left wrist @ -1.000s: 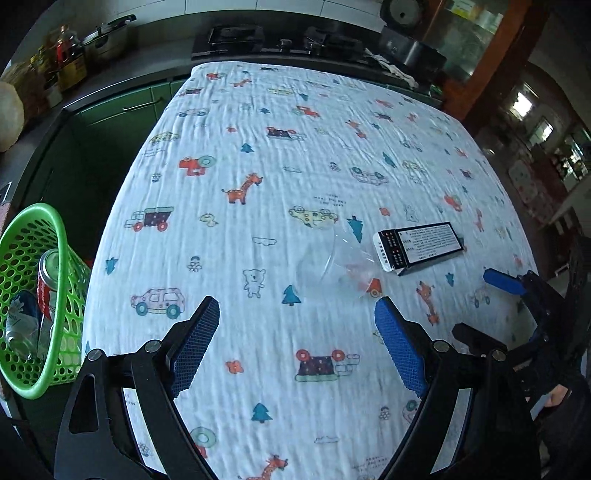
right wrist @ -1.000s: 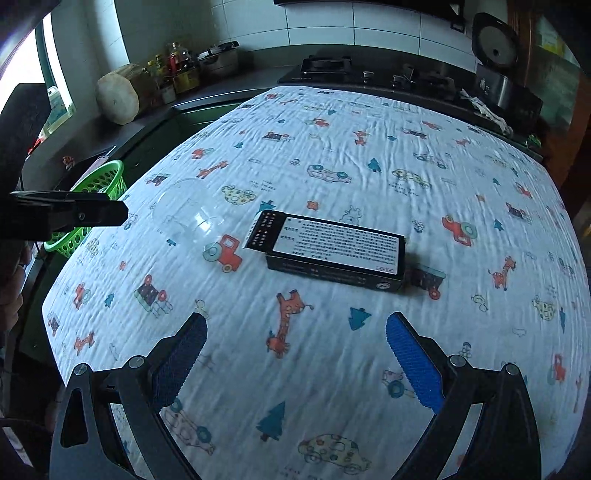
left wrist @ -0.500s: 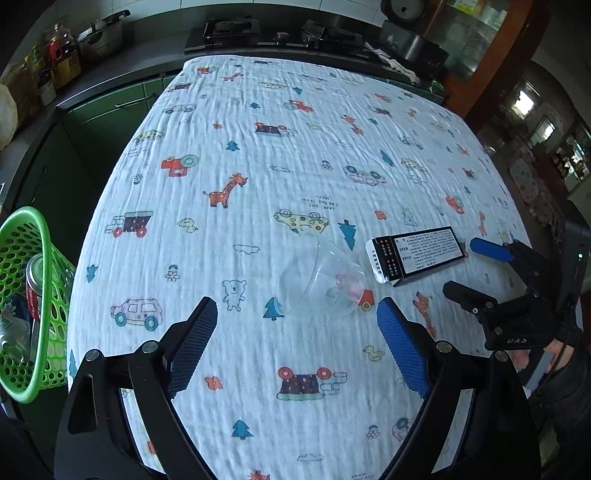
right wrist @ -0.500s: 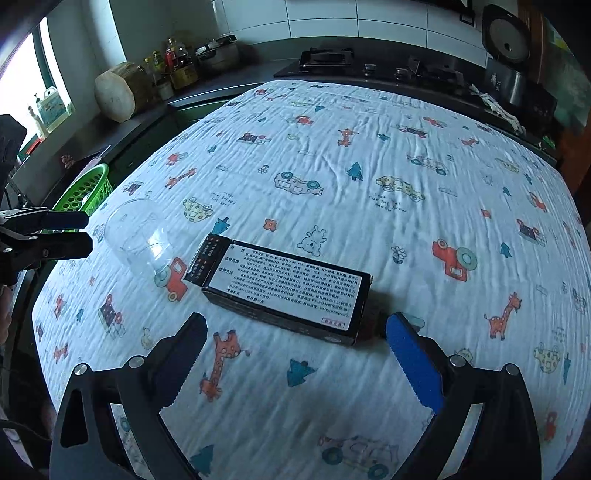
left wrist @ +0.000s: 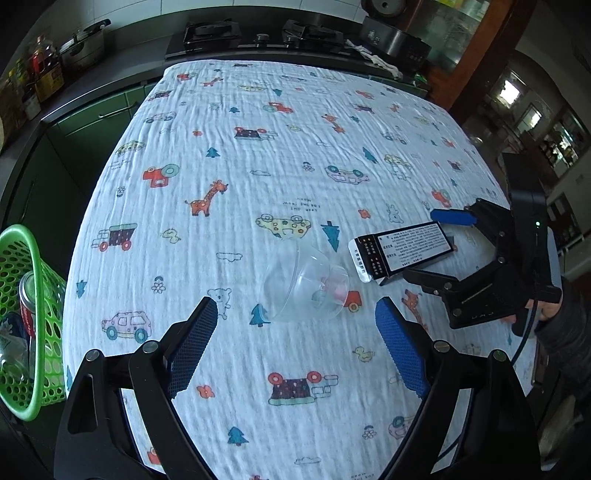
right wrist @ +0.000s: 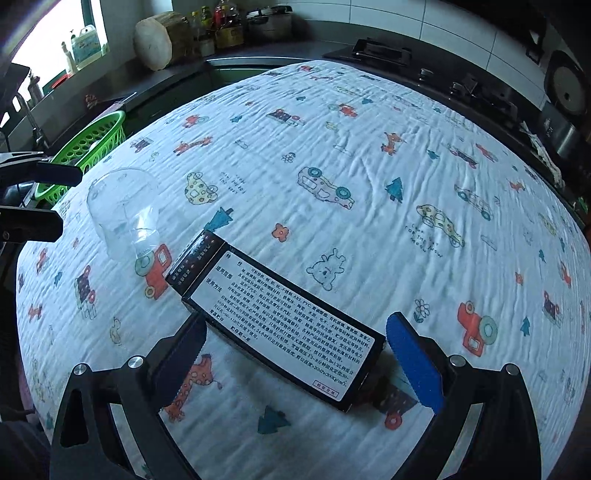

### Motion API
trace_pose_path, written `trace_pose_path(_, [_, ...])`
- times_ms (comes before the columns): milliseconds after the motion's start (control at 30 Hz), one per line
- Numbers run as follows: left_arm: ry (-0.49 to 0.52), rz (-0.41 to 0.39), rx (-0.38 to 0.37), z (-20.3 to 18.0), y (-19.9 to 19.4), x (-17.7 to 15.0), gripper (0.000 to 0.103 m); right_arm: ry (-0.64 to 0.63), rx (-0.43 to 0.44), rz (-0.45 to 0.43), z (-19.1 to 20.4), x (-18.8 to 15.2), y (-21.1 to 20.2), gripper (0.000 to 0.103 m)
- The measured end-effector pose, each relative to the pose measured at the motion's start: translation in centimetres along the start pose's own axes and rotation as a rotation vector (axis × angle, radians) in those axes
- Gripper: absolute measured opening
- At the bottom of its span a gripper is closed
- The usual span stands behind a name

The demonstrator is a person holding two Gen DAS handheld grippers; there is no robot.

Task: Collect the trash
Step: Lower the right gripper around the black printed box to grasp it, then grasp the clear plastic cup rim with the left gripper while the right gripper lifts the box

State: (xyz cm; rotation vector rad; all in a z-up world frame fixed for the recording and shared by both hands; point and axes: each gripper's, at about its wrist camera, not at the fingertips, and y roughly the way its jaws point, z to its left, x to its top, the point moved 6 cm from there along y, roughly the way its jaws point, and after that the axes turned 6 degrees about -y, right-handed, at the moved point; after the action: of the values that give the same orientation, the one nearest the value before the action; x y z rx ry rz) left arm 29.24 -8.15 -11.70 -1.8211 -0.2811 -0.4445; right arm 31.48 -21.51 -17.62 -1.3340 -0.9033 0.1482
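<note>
Left gripper (left wrist: 295, 332) hovering above the cloth (left wrist: 258, 147), jaws spread wide, nothing between the pads. Clear cup (left wrist: 306, 288) lying on its side just ahead of the tips, mouth turned toward the left pad, touching neither pad. Box (right wrist: 273, 328) flat on the cloth just beside the cup's base, near the right edge of the table. Right gripper (right wrist: 295, 350) low over the box, jaws wide open, straddling its near end; left pad close against one long edge, right pad just off the corner, contact impossible to tell. Green basket (left wrist: 22, 317) off the table's left edge, a can (left wrist: 27, 299) standing inside. Broad bare cloth beyond cup and box, all the way to the stove (left wrist: 258, 33) at the far edge. Little room between the two grippers.
</note>
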Motion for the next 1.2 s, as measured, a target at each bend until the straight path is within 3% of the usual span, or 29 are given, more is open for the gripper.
trace_pose_path(100, [0.030,0.014,-0.012,-0.5,0.5,0.1,0.072,-0.027,0.021,0.032,0.4,-0.1,0.5,0.093])
trace_pose_path(267, [0.053,0.037,-0.035,-0.8,1.6,0.3,0.057,-0.076,0.035,0.052,1.7,-1.0,0.2,0.076])
trace_pose_path(367, [0.060,0.047,-0.048,-1.0,2.0,0.3,0.052,-0.094,0.068,0.054,2.7,-1.3,-0.3,0.075])
trace_pose_path(533, [0.089,0.068,-0.067,-1.4,2.5,0.1,0.024,-0.122,0.072,0.051,4.1,-1.2,-0.2,0.075])
trace_pose_path(667, [0.102,0.065,-0.066,-1.5,2.6,0.0,0.017,-0.118,0.065,0.046,4.2,-0.4,0.3,0.075])
trace_pose_path(733, [0.103,0.061,-0.071,-1.6,2.4,-0.1,0.007,-0.113,0.070,0.047,4.2,-0.2,0.4,0.075])
trace_pose_path(900, [0.105,0.038,-0.067,-1.2,1.6,-0.2,0.004,-0.126,0.066,0.049,4.6,0.1,0.3,0.057])
trace_pose_path(1200, [0.067,-0.023,-0.051,1.0,-1.1,-0.2,0.002,-0.089,0.070,0.004,6.4,0.5,-1.4,0.048])
